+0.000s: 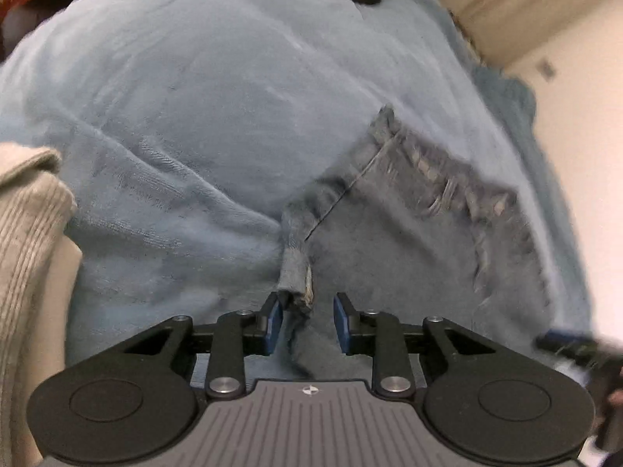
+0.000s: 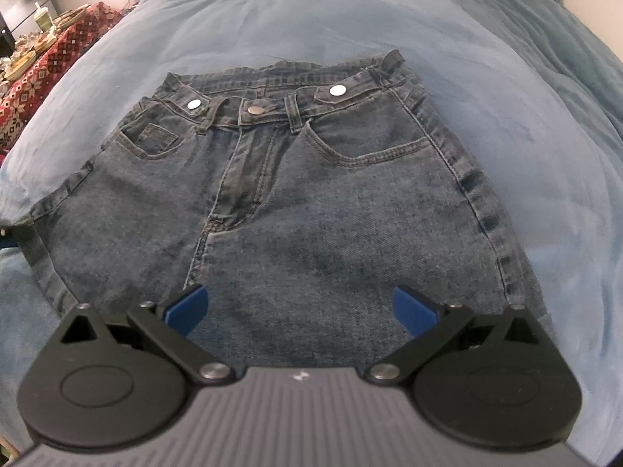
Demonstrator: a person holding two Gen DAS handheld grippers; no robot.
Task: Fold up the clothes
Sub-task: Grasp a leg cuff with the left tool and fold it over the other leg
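surface: blue blanket [image 2: 350, 7] | left claw [image 1: 307, 321] parted round denim hem [image 1: 296, 272] | right claw [image 2: 300, 311] wide

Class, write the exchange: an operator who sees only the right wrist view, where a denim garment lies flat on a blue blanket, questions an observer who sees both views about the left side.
Operator: My right hand-held gripper hangs open over the blue denim garment. What is the left one doing?
Observer: The left hand-held gripper has a rolled, frayed denim edge between its blue pads. The jaws are narrowly parted and not yet pinching.
Operator: Anything else nearby?
Observer: A beige ribbed knit garment lies at that view's left edge, beside the light blue plush blanket.
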